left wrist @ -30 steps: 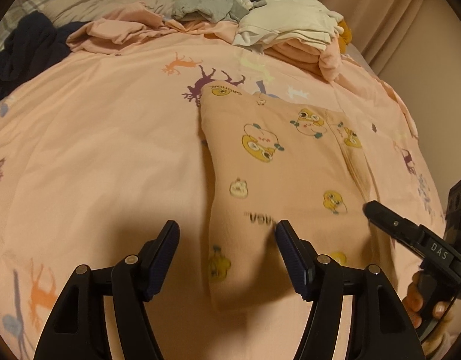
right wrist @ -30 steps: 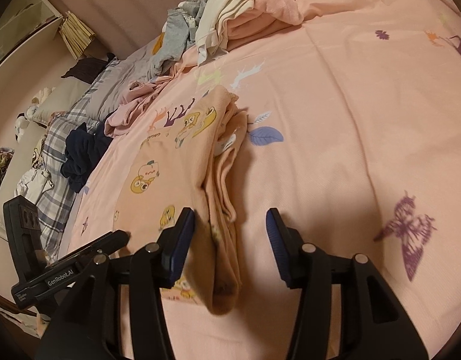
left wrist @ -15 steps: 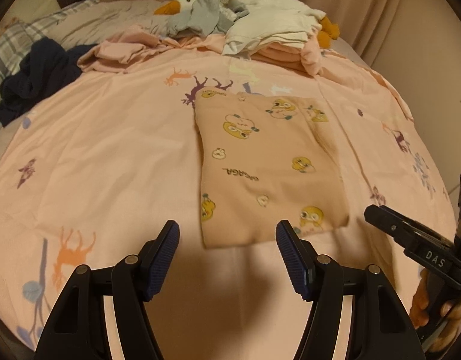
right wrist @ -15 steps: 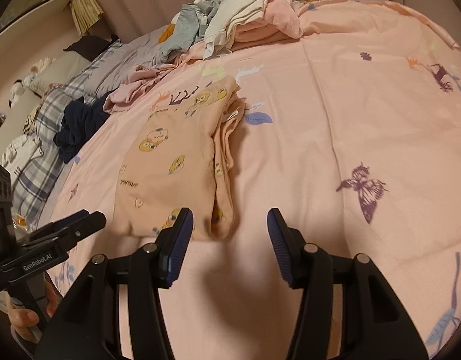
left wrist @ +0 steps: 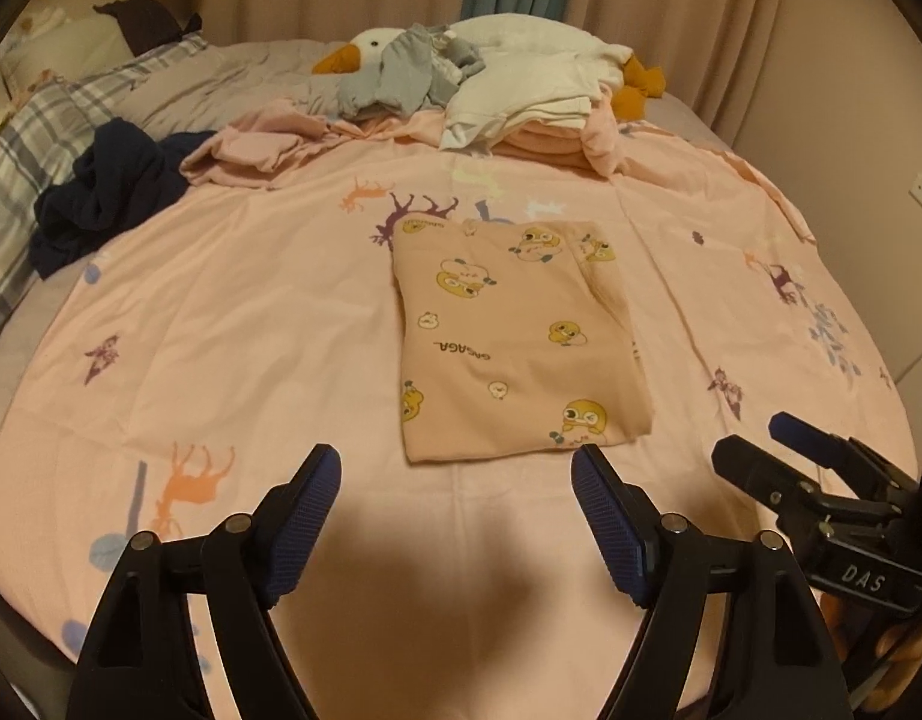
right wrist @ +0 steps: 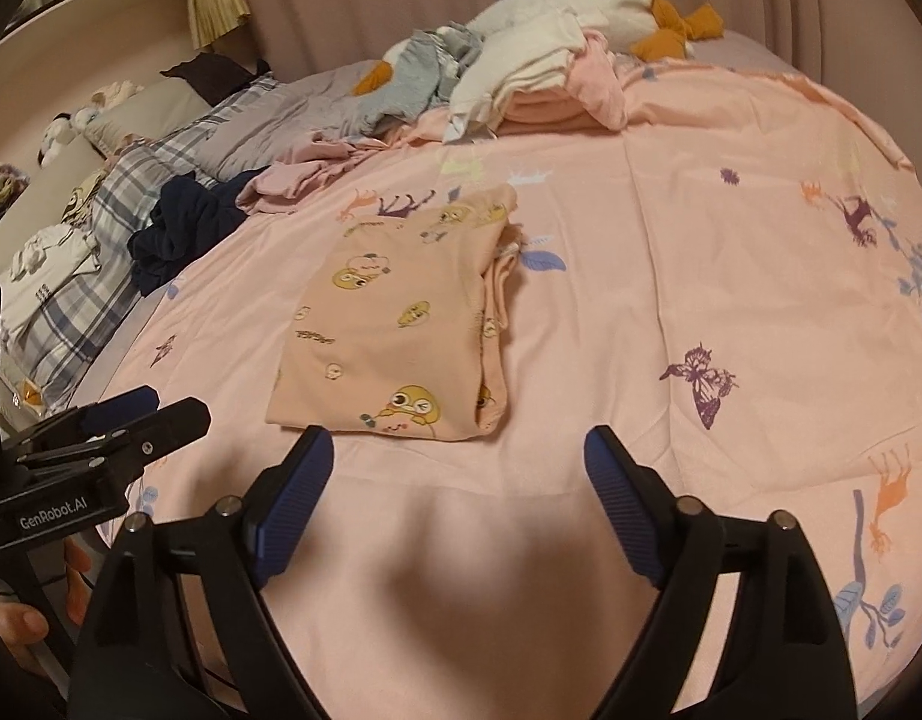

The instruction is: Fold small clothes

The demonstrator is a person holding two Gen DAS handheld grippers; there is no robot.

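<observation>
The folded peach garment [left wrist: 515, 342] is laid flat on the pink bedspread [left wrist: 251, 324], just beyond both tongs. Left tongs [left wrist: 455, 516] and right tongs [right wrist: 458, 480] have just been opening; both are released, nothing between the jaws.

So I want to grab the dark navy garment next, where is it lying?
The navy garment lies crumpled at the left edge of the pink sheet in both views, against the plaid pillow, left of the folded duck-print piece.
</observation>
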